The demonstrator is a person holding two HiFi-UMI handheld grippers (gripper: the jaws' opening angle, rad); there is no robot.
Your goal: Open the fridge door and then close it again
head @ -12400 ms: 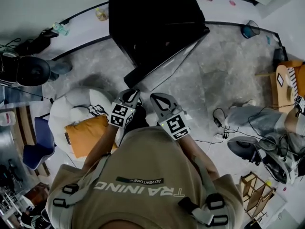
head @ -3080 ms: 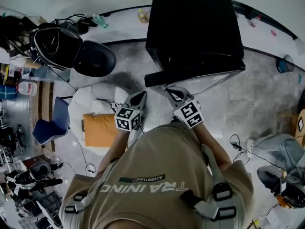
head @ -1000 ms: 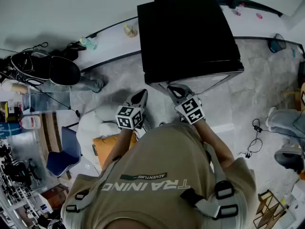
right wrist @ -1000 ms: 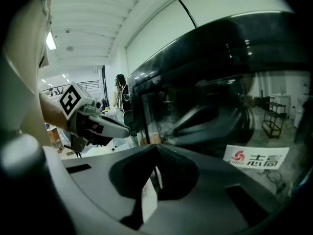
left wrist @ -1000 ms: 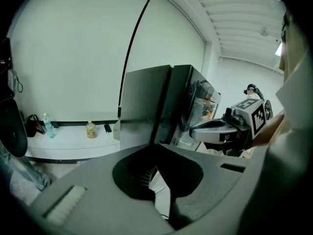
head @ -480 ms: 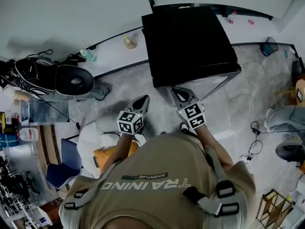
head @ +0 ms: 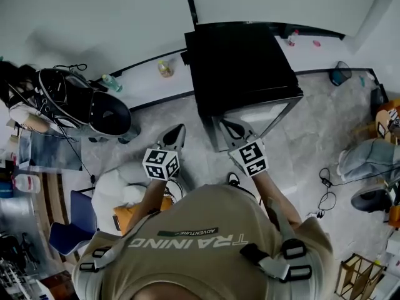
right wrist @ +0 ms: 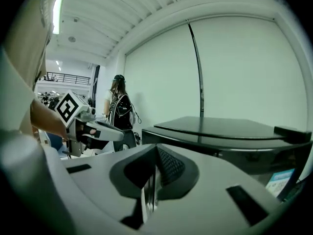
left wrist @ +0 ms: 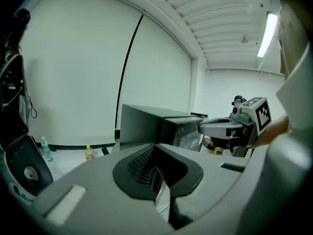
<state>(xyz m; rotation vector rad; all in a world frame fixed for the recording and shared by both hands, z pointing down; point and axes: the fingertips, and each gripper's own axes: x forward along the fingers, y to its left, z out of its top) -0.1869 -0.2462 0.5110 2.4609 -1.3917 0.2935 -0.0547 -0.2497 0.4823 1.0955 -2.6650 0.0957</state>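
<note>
The door has swung shut on the fridge standing just ahead, so the task looks finished; left tongs and right tongs are pressed together, empty.

Black fridge, grey grippers' black-and-white marker cubes, khaki shirt, mottled grey floor, white wall

Head view, we count: fridge x1; tools x2, left tool & right tool; bottles left of fridge x2, yellowish bottle & clear bottle; blue chair x1.
</note>
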